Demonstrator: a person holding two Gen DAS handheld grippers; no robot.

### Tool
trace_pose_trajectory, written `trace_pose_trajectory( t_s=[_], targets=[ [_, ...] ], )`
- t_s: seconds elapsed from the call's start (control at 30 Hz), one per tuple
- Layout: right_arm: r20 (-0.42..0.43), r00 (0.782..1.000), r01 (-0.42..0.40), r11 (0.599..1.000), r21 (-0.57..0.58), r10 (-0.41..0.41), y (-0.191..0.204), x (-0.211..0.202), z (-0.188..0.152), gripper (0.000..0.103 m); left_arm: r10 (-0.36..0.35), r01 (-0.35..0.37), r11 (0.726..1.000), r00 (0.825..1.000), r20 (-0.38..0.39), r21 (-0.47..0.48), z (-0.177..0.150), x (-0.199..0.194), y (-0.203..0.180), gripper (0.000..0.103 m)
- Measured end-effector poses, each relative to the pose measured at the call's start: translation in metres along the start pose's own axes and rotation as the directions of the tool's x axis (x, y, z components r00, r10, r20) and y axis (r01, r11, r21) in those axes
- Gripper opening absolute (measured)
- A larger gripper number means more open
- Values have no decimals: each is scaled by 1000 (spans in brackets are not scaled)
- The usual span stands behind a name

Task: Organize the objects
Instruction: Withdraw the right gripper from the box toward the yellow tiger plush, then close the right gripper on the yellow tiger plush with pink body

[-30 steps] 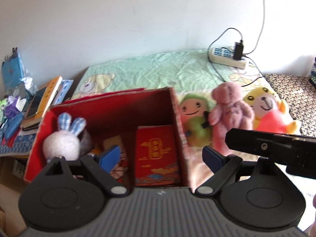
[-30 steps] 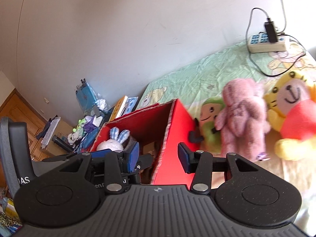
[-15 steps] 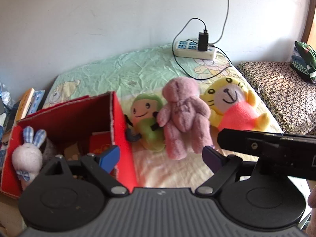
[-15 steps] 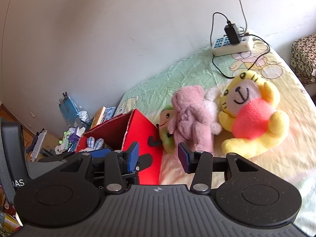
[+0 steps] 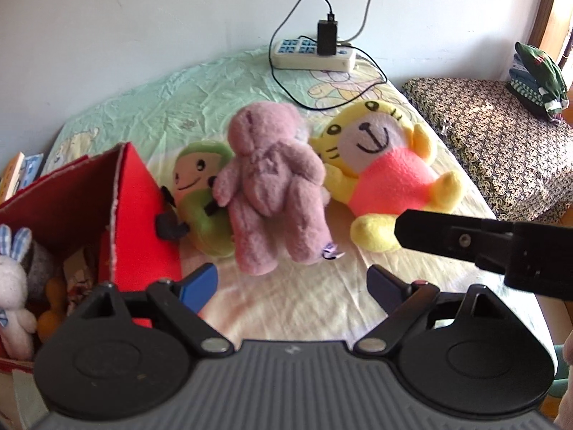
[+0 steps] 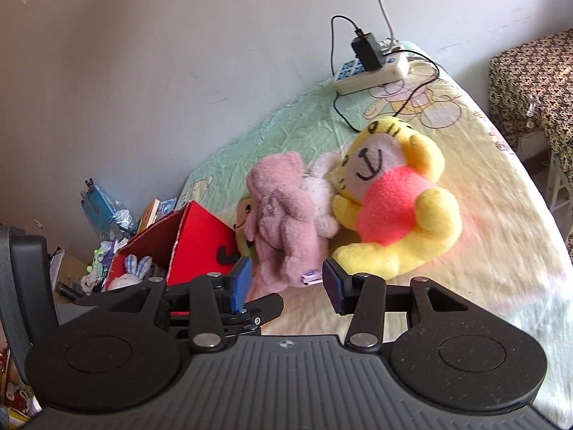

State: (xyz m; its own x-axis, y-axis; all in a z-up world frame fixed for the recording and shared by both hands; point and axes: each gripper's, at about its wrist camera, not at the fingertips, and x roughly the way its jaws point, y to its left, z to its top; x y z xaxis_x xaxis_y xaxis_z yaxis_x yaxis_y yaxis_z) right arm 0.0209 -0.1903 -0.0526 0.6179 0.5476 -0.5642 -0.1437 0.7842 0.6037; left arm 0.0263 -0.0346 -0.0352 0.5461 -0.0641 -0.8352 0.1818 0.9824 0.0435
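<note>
Left wrist: left tongs (image 5: 292,286) wide apart, empty, right tongs (image 6: 286,281) apart, empty

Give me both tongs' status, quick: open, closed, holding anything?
Left tongs: open, holding nothing, above the bed short of the pink plush bear.
Right tongs: open, holding nothing; the bear's feet lie just beyond the tips.

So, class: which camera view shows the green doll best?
The left wrist view: the green doll shows its face and body beside the red box. In the right wrist view the pink bear hides nearly all of it.
</note>
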Motion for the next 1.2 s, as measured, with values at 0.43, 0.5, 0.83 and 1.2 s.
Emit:
trace_pose_trajectory(
  t_s=[0.43, 0.5, 0.83, 1.2],
  targets=[
    [61, 994, 77, 990, 116, -85, -56, -19, 23, 48, -294, 294, 956, 956, -18, -16, 23, 29, -30, 93],
    [75, 992, 87, 987, 136, -98, -66, -20, 30, 48, -343, 342, 939, 939, -14, -31, 29, 33, -32, 93],
    [40, 993, 98, 964, 249, -111, -115, 9, 49, 49, -403, 399, 914, 913, -55, -68, 49, 73, -40, 94],
    [-36, 999, 37, 969, 243, -29, -132, 57, 64, 50, -423, 415, 906, 896, -136, -89, 57, 114, -45, 95]
  ],
)
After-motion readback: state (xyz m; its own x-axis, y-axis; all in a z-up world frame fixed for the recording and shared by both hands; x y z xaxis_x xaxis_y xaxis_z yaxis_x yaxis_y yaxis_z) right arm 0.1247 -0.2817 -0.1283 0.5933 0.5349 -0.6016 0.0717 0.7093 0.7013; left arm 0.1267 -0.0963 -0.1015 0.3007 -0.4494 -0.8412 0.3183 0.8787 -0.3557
